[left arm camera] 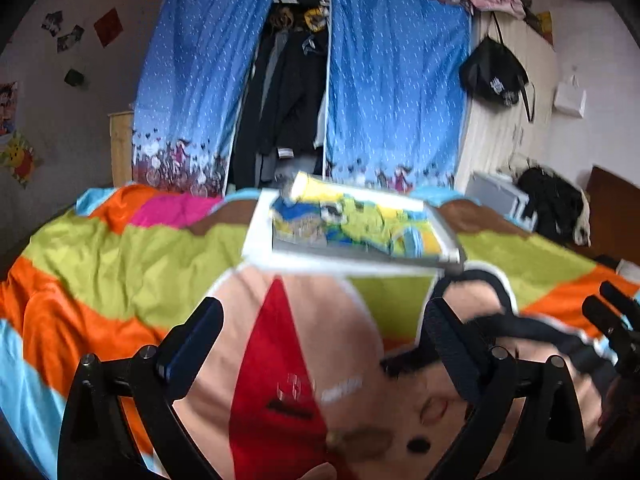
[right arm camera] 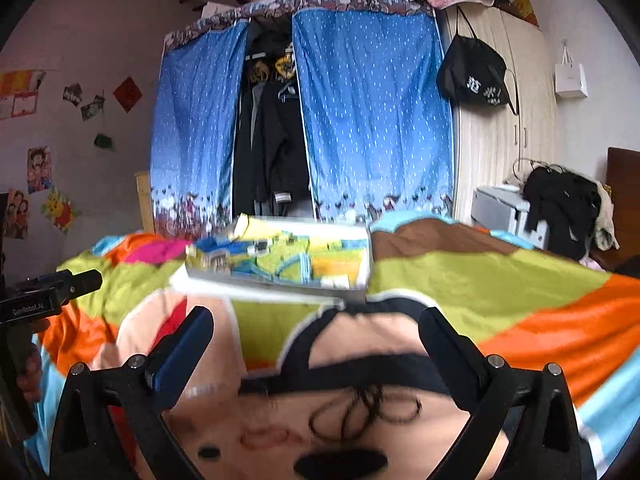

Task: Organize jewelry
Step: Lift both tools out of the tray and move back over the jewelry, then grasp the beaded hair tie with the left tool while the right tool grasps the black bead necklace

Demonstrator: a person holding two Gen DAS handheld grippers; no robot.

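Bedspread (left arm camera: pixel 100 276) (striped) under both open hand-held grippers (left arm camera: pixel 324 332) (right arm camera: pixel 316 340); blue curtains (right arm camera: pixel 372 120) behind.

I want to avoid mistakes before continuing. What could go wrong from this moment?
1. The box lies on a soft, wrinkled blanket, so it may tilt or slide when pushed.
2. Both views are blurred by motion, and no jewelry can be made out, so a grasp now could miss.
3. The left tongs and right tongs are both open near the box and might collide.
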